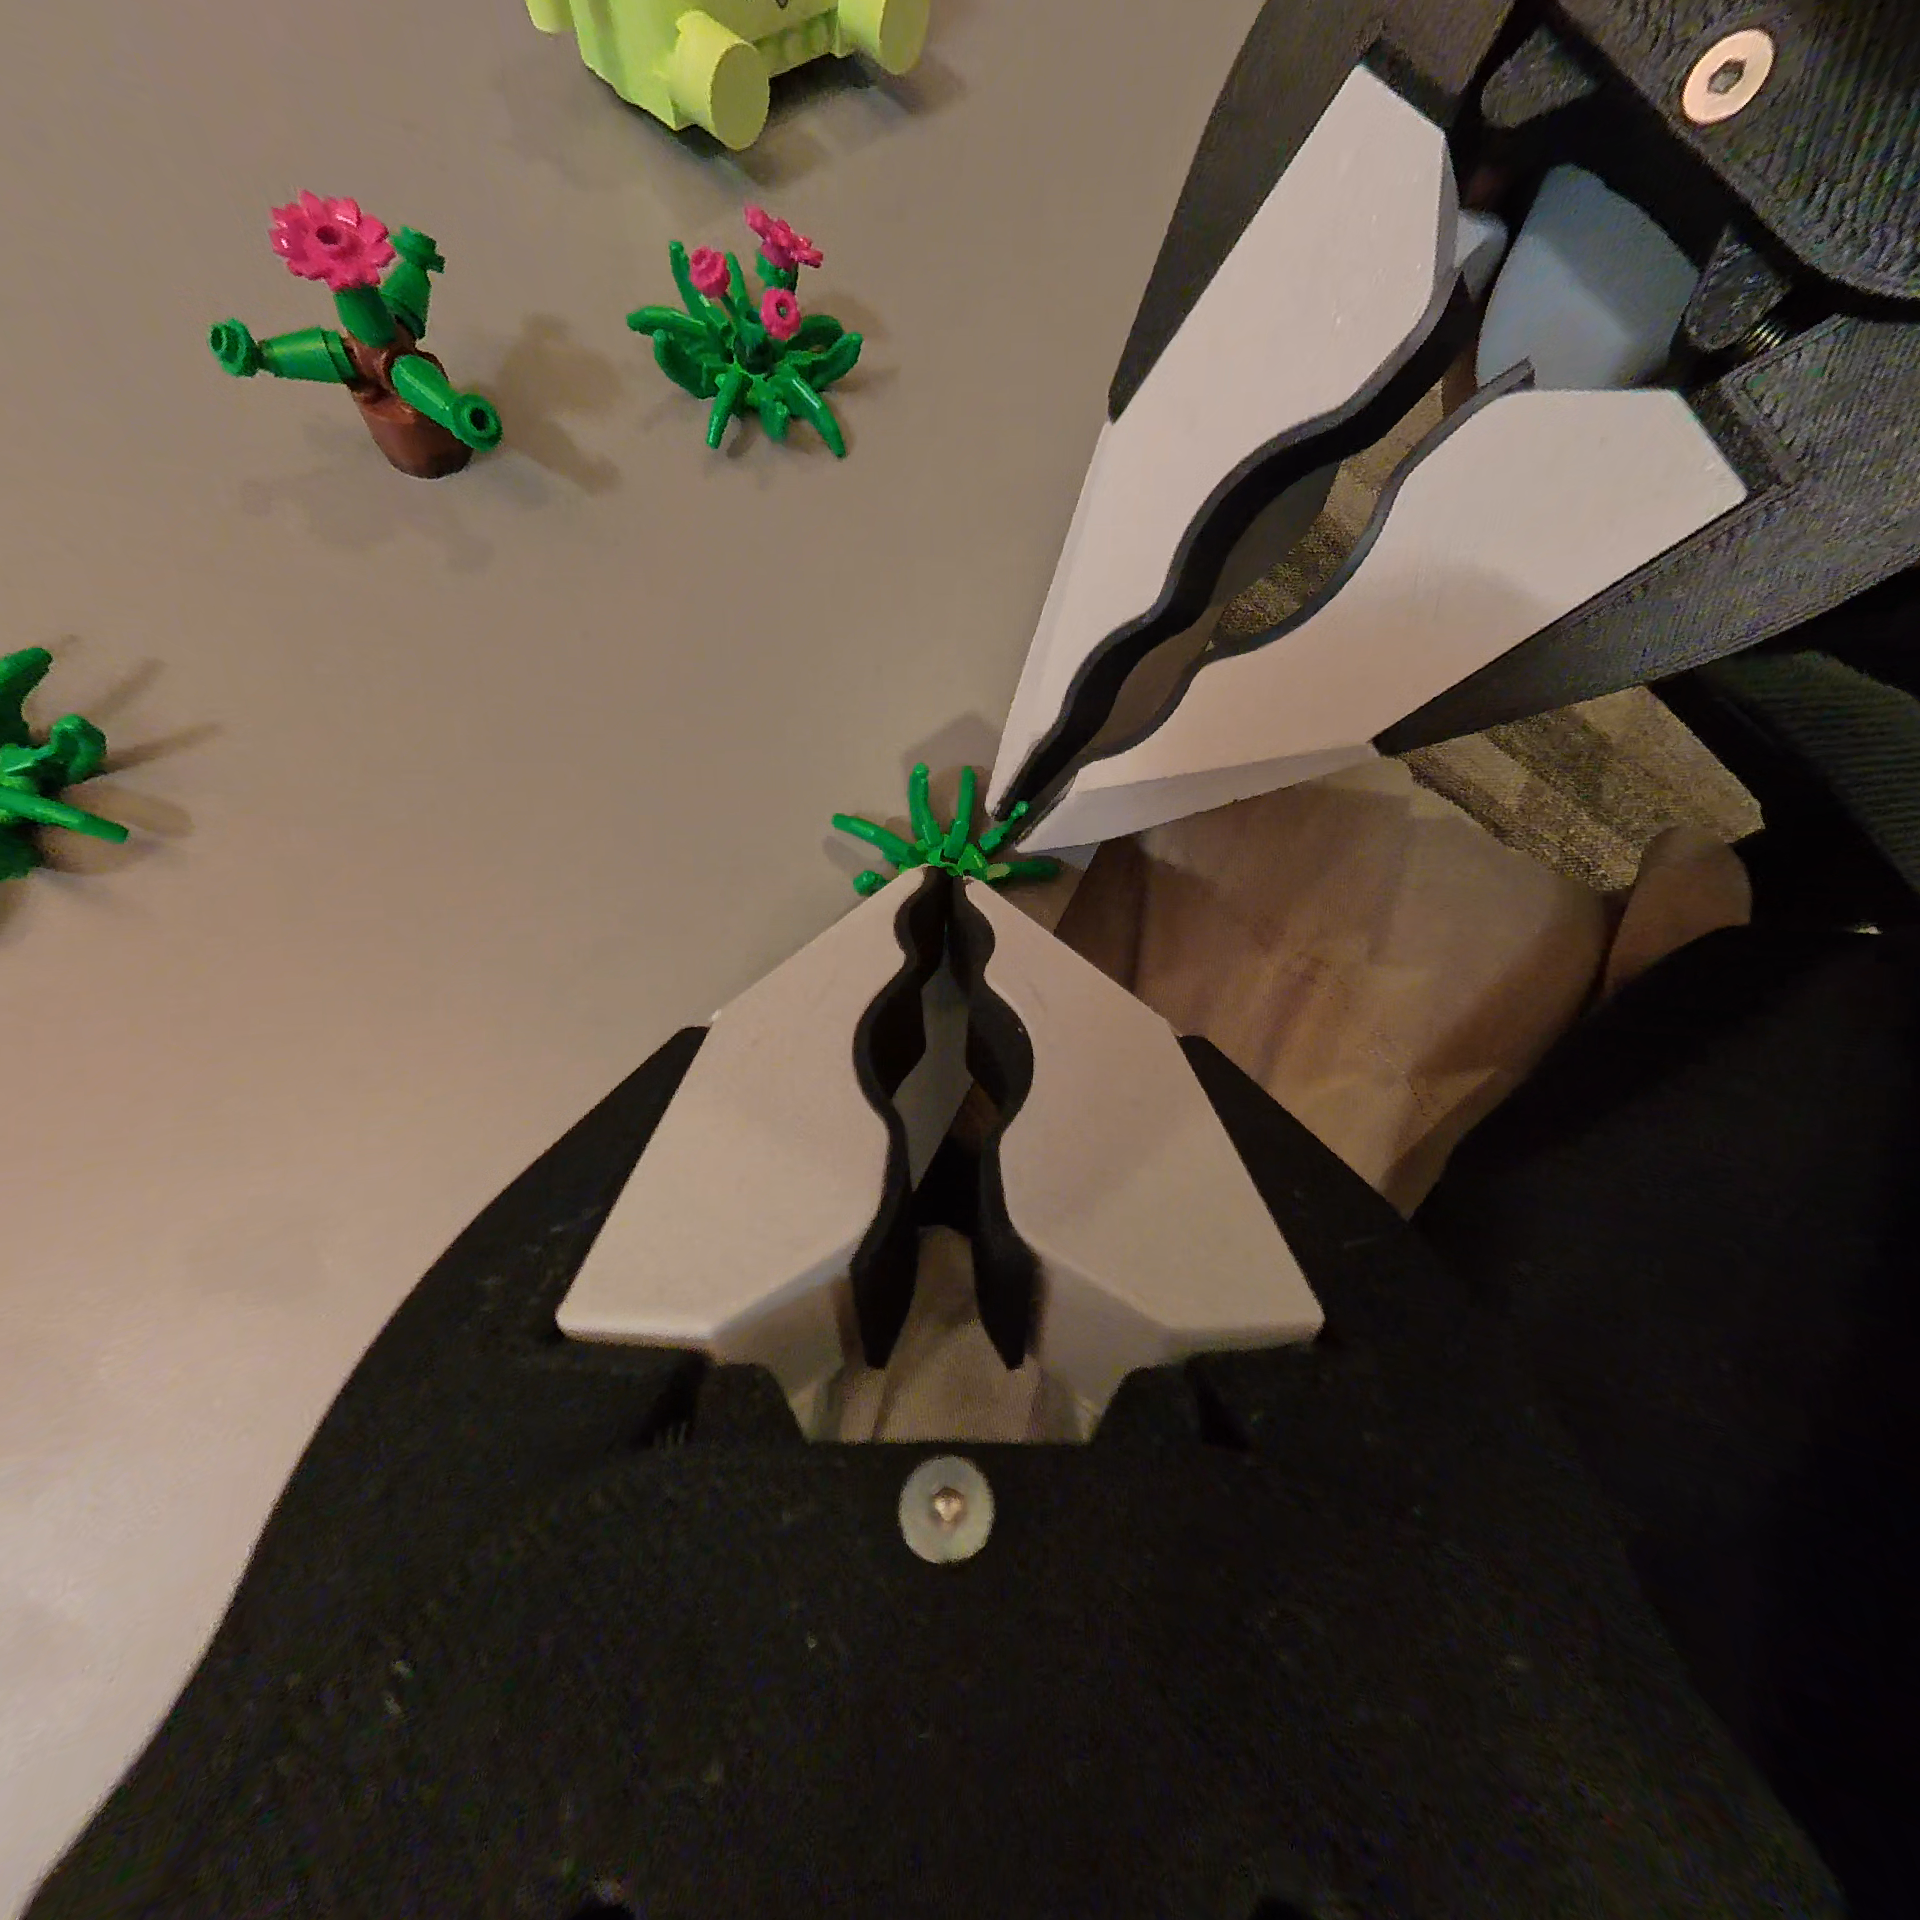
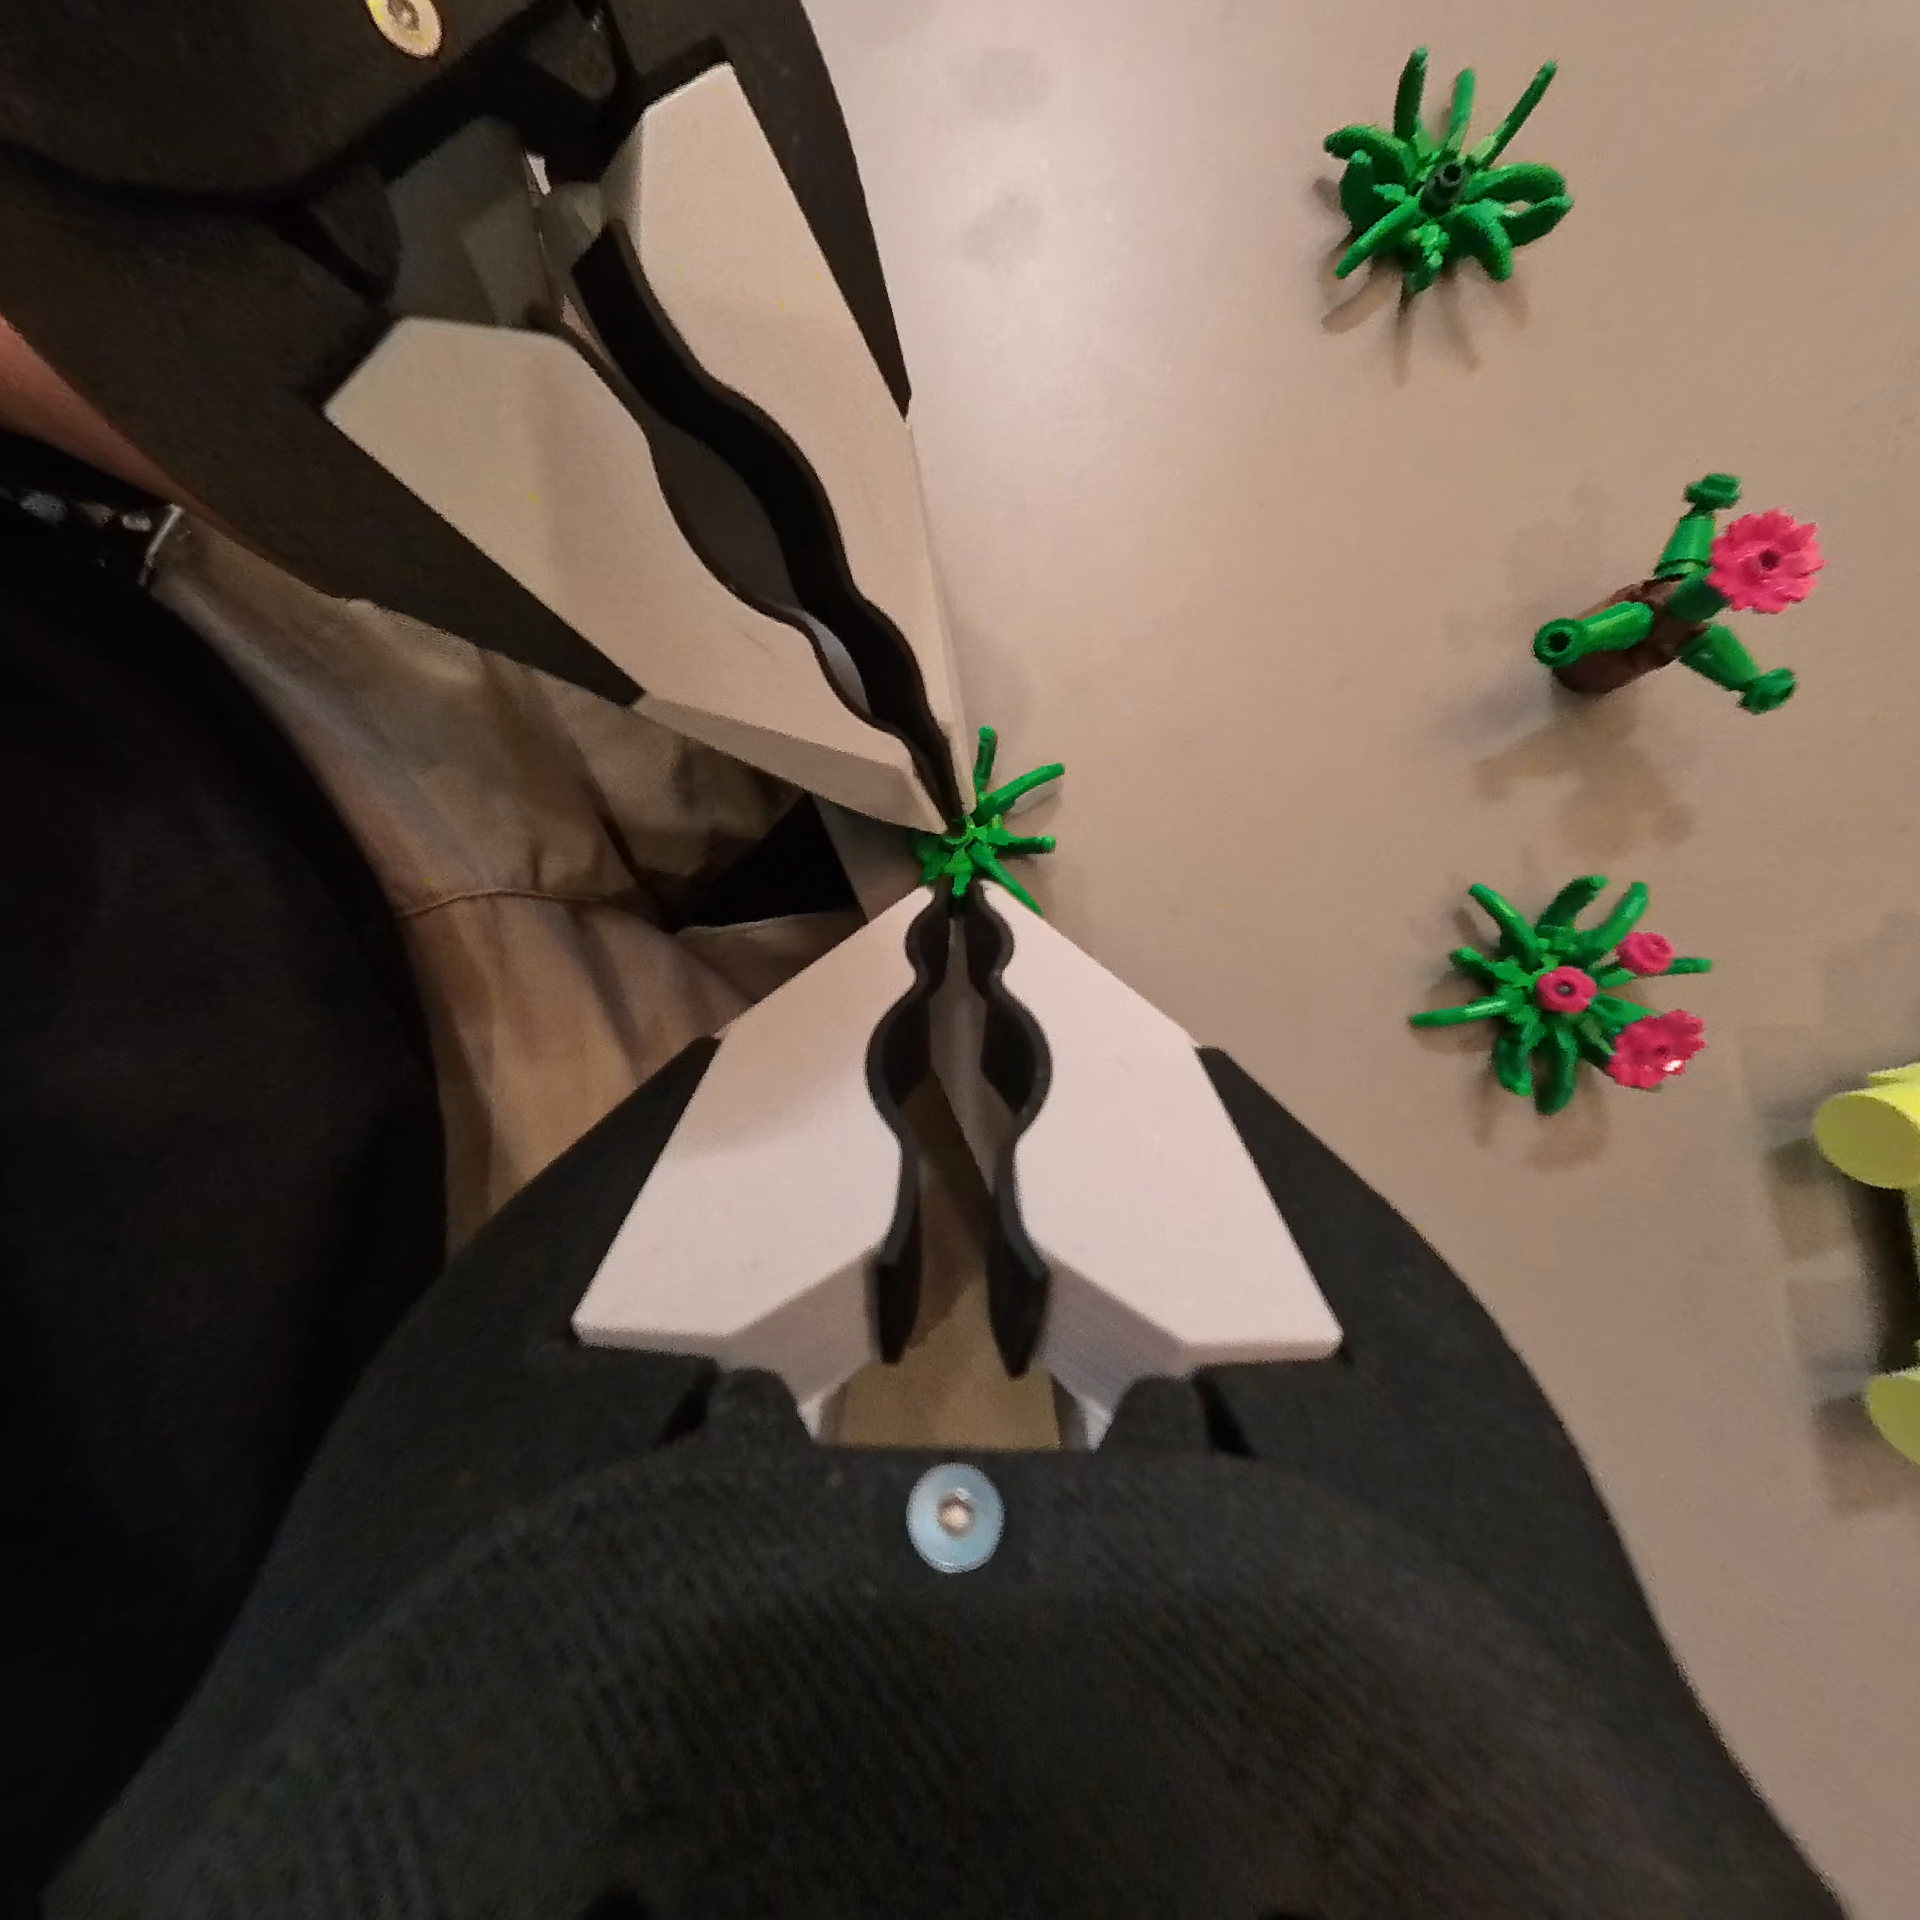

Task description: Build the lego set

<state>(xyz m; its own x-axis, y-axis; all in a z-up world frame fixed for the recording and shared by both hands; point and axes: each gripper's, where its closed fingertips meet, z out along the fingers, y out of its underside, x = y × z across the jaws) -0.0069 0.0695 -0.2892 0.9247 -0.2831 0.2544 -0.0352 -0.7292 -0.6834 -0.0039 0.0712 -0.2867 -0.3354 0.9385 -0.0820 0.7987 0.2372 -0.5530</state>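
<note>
Fingers: both pairs are pinching shut on one small green leaf cluster [image 1: 940,844], tip to tip over the table [image 1: 312,1039] edge.
Left gripper [image 1: 948,881]: you are clamping the cluster from beneath, at what looks like its hub; pads are meeting at the tips only.
Right gripper [image 2: 961,896]: you are nipping what looks like an outer sprig on the cluster's side.
Pose: the two tools are angling in toward each other, noses nearly touching, held above your lap rather than resting on the table.
Step in hand: probably seating or adjusting a leaf piece on this cluster; I cannot tell whether it is already clicked.
Next move: calling for a short, straight press with the left holding steady; sprigs are thin and could twist out.
Elsewhere: a flowered plant [image 1: 750,332], a brown-stemmed pink bloom [image 1: 364,332], a bare green cluster [image 2: 1444,192] and a lime block figure [image 1: 727,52] are sitting well apart.
</note>
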